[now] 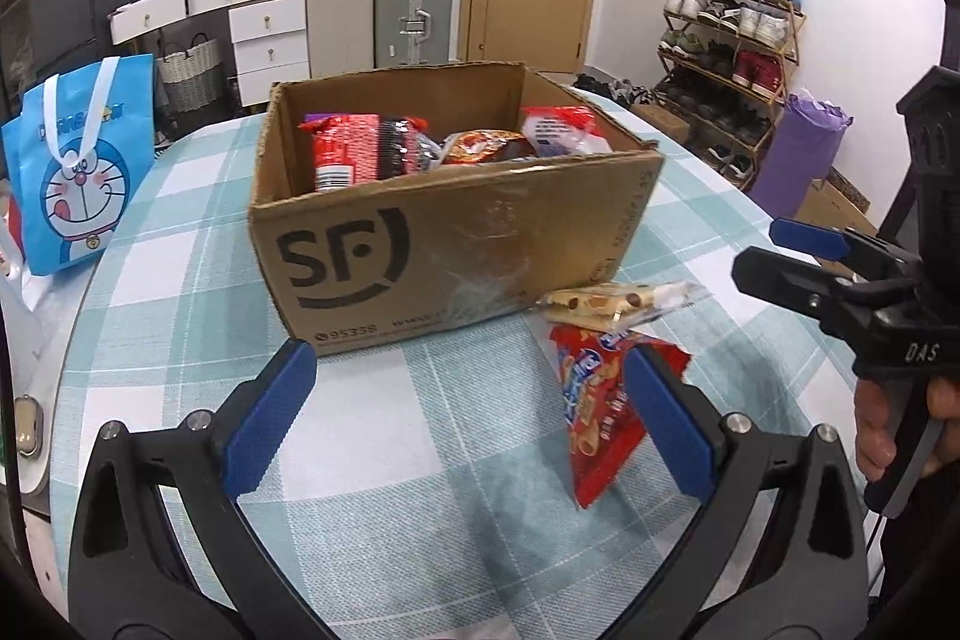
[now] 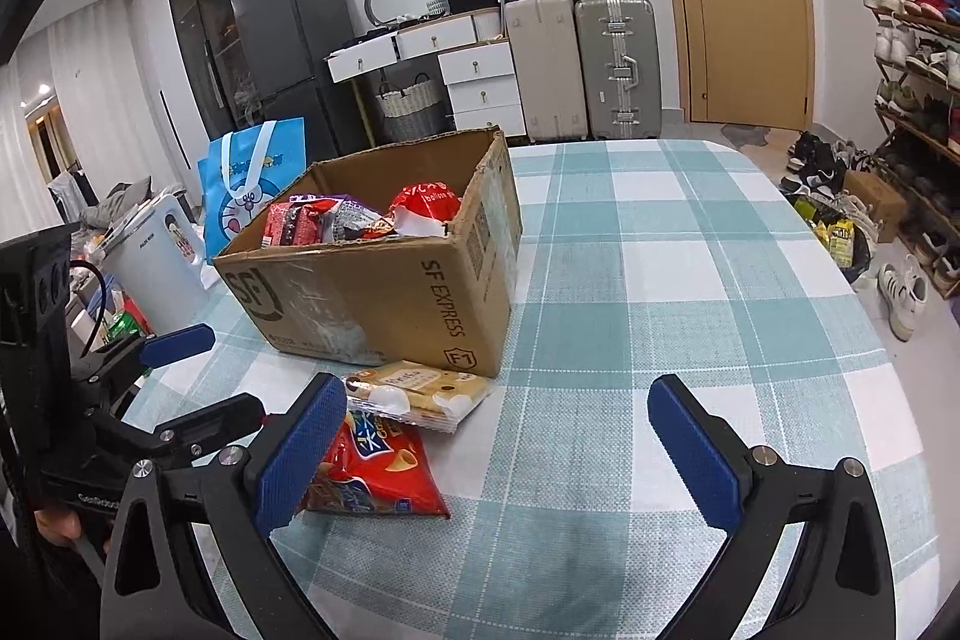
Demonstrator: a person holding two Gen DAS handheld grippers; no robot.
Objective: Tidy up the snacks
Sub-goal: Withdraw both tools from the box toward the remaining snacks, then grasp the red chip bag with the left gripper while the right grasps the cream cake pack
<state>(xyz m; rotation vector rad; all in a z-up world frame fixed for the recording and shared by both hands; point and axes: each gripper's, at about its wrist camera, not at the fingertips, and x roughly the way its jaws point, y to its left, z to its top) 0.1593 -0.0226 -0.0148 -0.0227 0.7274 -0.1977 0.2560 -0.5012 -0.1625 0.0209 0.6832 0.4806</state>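
Observation:
An open cardboard SF box [image 1: 456, 244] [image 2: 384, 298] stands on the checked tablecloth and holds several snack packets [image 1: 420, 145] [image 2: 336, 217]. In front of its near right corner lie a clear packet of biscuits [image 1: 612, 304] [image 2: 414, 391] and a red snack bag [image 1: 600, 400] [image 2: 372, 478]. My left gripper [image 1: 468, 412] is open and empty, just before the box, its right finger next to the red bag. My right gripper [image 2: 498, 448] is open and empty, its left finger over the red bag. The right gripper also shows in the left wrist view [image 1: 792, 250].
A blue Doraemon bag [image 1: 78, 172] [image 2: 252, 178] stands left of the box. The table [image 2: 690, 280] stretches right under the checked cloth. Suitcases [image 2: 612, 64], drawers, a fridge and a shoe rack [image 1: 726, 58] stand beyond the table.

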